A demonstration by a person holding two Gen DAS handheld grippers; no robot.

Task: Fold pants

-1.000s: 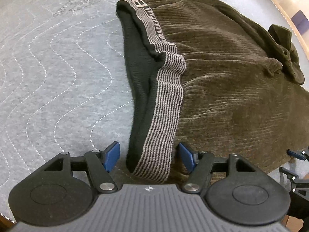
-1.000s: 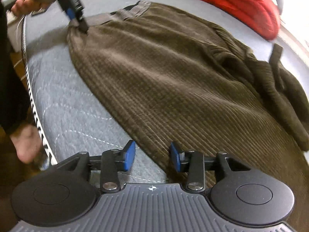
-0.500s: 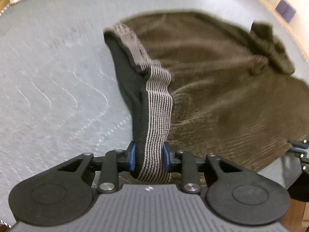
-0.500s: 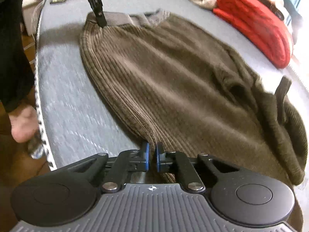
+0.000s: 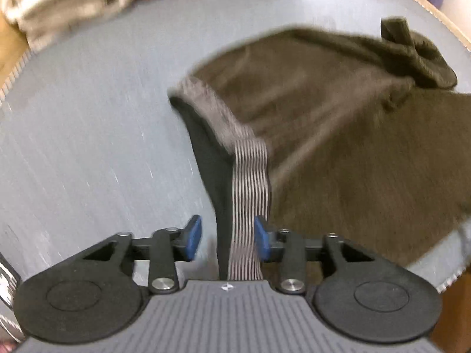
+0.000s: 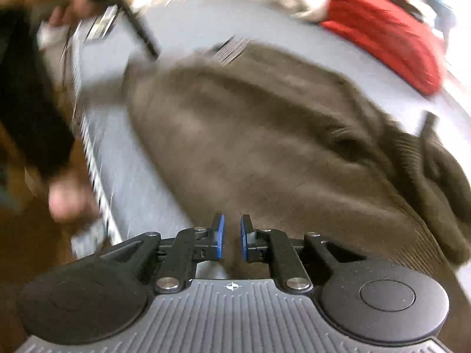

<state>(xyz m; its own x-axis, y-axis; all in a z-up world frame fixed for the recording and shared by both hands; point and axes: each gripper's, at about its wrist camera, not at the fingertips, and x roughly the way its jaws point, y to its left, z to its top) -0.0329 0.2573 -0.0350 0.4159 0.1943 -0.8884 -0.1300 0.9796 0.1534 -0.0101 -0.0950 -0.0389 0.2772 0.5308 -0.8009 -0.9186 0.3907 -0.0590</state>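
Brown corduroy pants (image 5: 338, 147) lie spread on a blue-grey quilted mat (image 5: 88, 117). Their striped waistband (image 5: 250, 170) rises between the pads of my left gripper (image 5: 228, 239). Those jaws are opening: the right pad touches the band, while the left pad stands clear of the cloth. In the right wrist view my right gripper (image 6: 232, 235) holds the pants' (image 6: 265, 147) near side edge, lifted off the mat. Its jaws are a narrow gap apart and just starting to open, with cloth filling the gap. The left gripper's fingers (image 6: 144, 33) show blurred at the far waistband (image 6: 232, 48).
A red folded cloth (image 6: 382, 35) and a pale cloth (image 5: 59, 3) lie at the mat's far side. The mat's trimmed edge (image 6: 94, 158) runs close on the left, over wooden floor. A person's dark sleeve (image 6: 26, 103) and bare foot (image 6: 67, 200) are beside it.
Both grippers closed on the pants, left on the waistband and right on the side edge, then rose with the cloth. The left jaws have since spread apart again.
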